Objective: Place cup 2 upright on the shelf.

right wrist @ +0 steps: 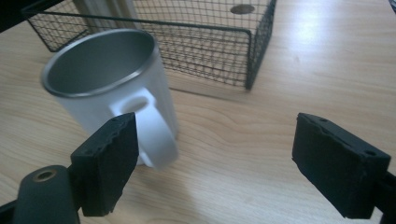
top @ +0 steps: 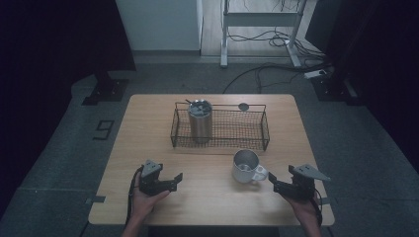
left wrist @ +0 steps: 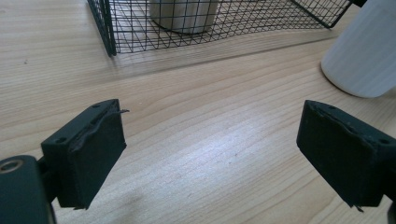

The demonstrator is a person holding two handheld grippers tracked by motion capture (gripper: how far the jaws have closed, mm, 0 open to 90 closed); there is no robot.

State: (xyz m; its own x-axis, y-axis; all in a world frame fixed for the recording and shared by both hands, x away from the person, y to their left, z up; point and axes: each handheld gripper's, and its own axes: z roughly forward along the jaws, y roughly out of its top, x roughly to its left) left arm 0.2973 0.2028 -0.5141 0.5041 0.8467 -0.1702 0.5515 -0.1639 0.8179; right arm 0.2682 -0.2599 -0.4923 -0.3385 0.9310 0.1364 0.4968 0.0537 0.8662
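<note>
Wood table (top: 148, 148). Wire basket (top: 220, 129) at back centre w/ steel tumbler (top: 200, 121) upright in its left end. White mug (top: 246, 166) stands in front of basket, handle toward right gripper (top: 277, 185). Right gripper jaws spread wide, empty, just beside mug. Left gripper (top: 170, 180) at front left, jaws spread, nothing btwn them.

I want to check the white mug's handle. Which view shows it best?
The right gripper view: the white mug is close, handle facing the camera. The high view shows it small; the left gripper view catches just its side.
</note>
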